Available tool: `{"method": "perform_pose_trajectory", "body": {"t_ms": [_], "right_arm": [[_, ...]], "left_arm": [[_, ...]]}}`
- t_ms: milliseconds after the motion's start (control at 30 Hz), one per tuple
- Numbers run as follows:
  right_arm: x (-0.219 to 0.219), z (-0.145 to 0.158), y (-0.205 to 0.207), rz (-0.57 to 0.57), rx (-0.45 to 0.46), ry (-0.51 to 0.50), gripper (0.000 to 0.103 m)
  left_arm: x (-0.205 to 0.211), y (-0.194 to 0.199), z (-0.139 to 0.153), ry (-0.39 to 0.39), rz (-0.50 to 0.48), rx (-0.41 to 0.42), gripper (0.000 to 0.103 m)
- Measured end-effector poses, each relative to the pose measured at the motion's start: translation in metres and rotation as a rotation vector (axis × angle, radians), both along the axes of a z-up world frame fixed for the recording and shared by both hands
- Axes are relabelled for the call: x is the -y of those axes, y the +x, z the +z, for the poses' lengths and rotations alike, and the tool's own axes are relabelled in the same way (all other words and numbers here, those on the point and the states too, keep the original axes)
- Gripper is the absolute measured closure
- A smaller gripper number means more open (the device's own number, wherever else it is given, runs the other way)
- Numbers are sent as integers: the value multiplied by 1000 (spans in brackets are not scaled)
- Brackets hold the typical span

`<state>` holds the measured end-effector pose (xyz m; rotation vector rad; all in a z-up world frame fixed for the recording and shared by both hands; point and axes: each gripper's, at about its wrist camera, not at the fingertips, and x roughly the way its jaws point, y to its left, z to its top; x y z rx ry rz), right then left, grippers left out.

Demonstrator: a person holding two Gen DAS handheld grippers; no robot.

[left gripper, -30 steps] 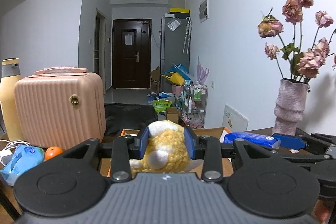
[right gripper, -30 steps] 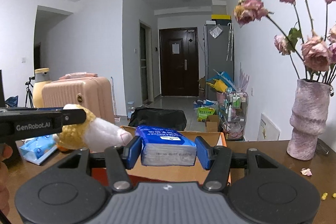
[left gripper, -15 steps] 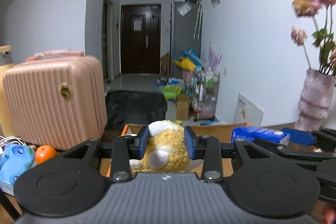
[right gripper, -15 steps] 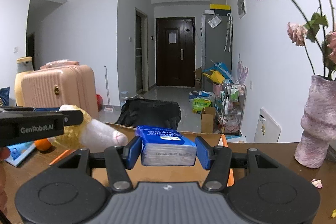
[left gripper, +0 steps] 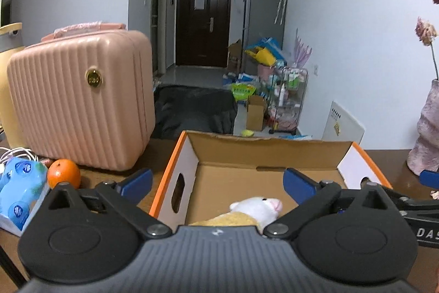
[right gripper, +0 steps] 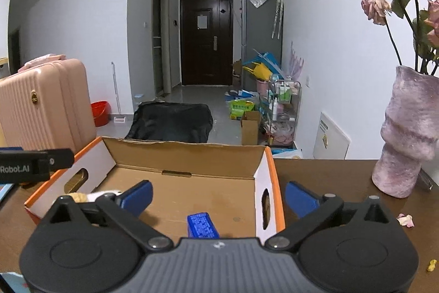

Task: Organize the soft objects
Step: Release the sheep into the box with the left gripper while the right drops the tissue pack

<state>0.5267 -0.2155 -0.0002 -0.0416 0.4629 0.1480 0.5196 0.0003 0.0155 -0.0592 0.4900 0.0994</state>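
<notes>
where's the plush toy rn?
The plush toy lies inside the cardboard box, on its left side, below the open left tongs; the tissue pack lies to its right.

Both grippers — left (left gripper: 218,183), right (right gripper: 218,195) — released plush (left gripper: 255,209) and tissue pack (right gripper: 202,225) into box (left gripper: 267,153).

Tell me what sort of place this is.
Most likely a lived-in apartment: a hallway runs to a dark front door, a fridge stands beside it, and a pink suitcase sits on the wooden table.
</notes>
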Motion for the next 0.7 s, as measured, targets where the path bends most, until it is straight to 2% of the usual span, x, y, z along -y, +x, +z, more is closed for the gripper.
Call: {"method": "perform_pose_trajectory", "body": {"t_ms": [267,700], "right_arm": [[0,6,-8,2,18,-20,0],[3,19,-55,26,78,-13,0]], "left_arm": [[-2,-13,4,18,15,23,0],[-5,-71,15,22,22,71,0]]}}
